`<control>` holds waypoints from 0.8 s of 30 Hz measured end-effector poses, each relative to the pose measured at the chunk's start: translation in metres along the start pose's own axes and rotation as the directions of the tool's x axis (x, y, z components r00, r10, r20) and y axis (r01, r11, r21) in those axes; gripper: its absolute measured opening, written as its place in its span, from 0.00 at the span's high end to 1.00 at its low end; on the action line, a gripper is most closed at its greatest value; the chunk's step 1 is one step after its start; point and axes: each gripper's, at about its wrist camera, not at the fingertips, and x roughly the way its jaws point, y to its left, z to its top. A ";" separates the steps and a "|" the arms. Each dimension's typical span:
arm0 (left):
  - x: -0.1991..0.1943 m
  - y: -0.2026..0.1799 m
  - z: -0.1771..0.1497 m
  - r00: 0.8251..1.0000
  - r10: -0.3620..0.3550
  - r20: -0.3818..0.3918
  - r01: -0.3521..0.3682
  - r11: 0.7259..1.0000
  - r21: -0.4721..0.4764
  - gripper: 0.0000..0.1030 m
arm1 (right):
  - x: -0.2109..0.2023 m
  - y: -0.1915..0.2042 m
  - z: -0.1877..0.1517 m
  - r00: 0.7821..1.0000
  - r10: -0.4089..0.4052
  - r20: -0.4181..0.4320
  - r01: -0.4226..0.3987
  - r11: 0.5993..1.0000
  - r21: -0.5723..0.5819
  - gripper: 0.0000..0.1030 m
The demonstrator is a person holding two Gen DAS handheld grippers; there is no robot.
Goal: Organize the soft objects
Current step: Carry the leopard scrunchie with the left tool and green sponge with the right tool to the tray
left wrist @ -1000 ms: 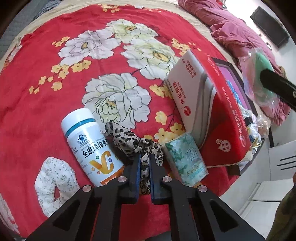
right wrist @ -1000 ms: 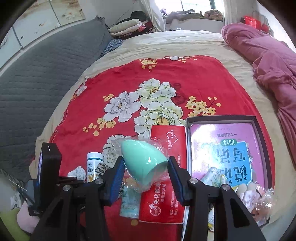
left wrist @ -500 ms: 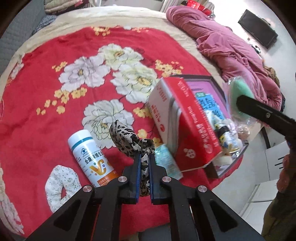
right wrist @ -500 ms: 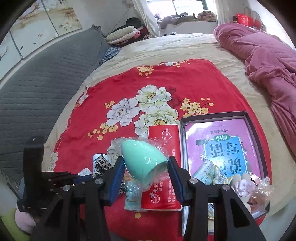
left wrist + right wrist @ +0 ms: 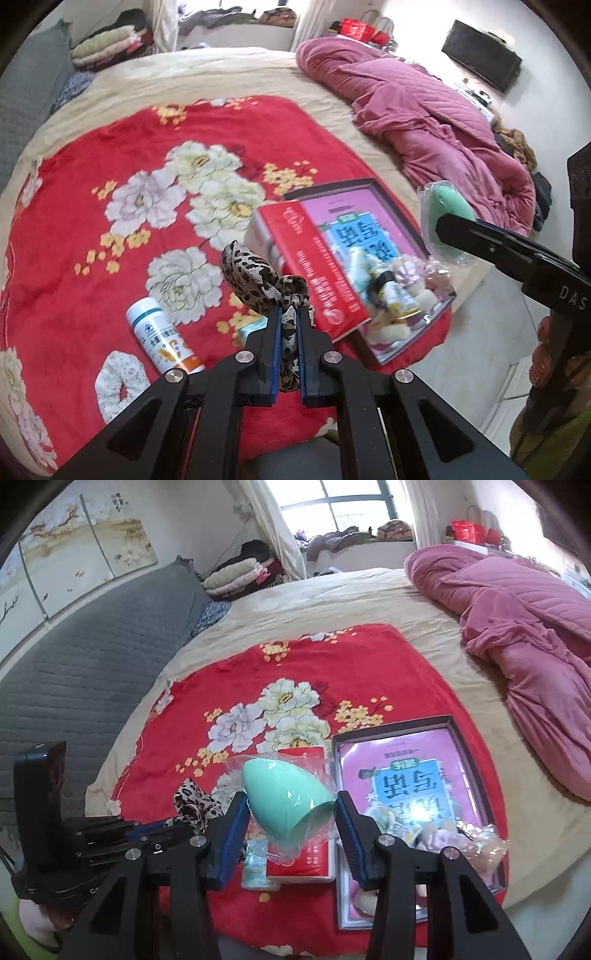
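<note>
the left gripper (image 5: 287, 325) is pinching the scarf (image 5: 258, 280); the right gripper (image 5: 291, 830) is squeezing the bagged sponge (image 5: 286, 797), whose slick wrapper could be slipping out.

A wide bed (image 5: 369, 602) with a beige sheet fills the room, a grey quilted headboard (image 5: 85, 657) along its left side. Painted panels (image 5: 74, 546) hang on the wall above it. Daylight comes through a window (image 5: 351, 506) with a pale curtain (image 5: 273, 528). A dark screen (image 5: 482, 61) hangs on the white wall, above pale floor (image 5: 491, 332).
</note>
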 end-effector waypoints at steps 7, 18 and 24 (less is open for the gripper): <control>-0.007 -0.036 0.010 1.000 -0.019 0.024 0.018 0.998 0.053 0.93 | -0.026 -0.028 -0.004 0.999 -0.032 0.036 0.031 0.998 0.048 0.54; -0.001 -0.081 0.026 0.998 -0.055 0.026 0.051 0.992 0.115 0.93 | -0.058 -0.073 -0.009 0.994 -0.078 0.083 0.067 0.990 0.121 0.54; 0.009 -0.103 0.031 0.997 -0.080 0.019 0.076 0.986 0.146 0.93 | -0.066 -0.094 -0.015 0.991 -0.097 0.091 0.081 0.983 0.164 0.54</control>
